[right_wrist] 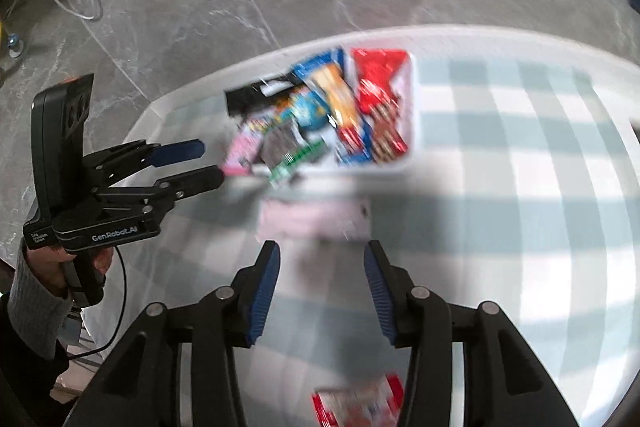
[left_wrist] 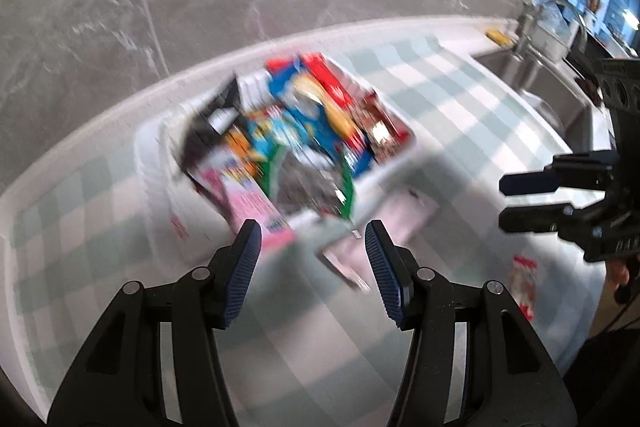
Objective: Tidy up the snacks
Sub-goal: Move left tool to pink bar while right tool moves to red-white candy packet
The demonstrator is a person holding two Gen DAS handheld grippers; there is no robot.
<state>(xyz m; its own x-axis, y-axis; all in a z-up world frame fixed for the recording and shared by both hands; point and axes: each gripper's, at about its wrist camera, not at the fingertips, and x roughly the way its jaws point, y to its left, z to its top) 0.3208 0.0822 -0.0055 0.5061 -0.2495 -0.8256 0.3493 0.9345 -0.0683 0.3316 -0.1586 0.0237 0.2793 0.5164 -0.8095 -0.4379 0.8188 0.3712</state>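
On the checked tablecloth (right_wrist: 520,155) a white bin (right_wrist: 412,99) crammed with snack packets (right_wrist: 320,111) sits at twelve o'clock from both grippers. The left gripper (left_wrist: 312,269) has its fingers spread around nothing. A pink packet (right_wrist: 312,219) lies on the cloth just before the bin. The right gripper (right_wrist: 322,291) is spread and empty too, a red-and-white packet (right_wrist: 360,403) at six o'clock beneath it

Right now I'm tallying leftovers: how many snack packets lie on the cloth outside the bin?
2: a pink packet just in front of the bin, and a red-and-white packet nearer the person. Blur may hide others.
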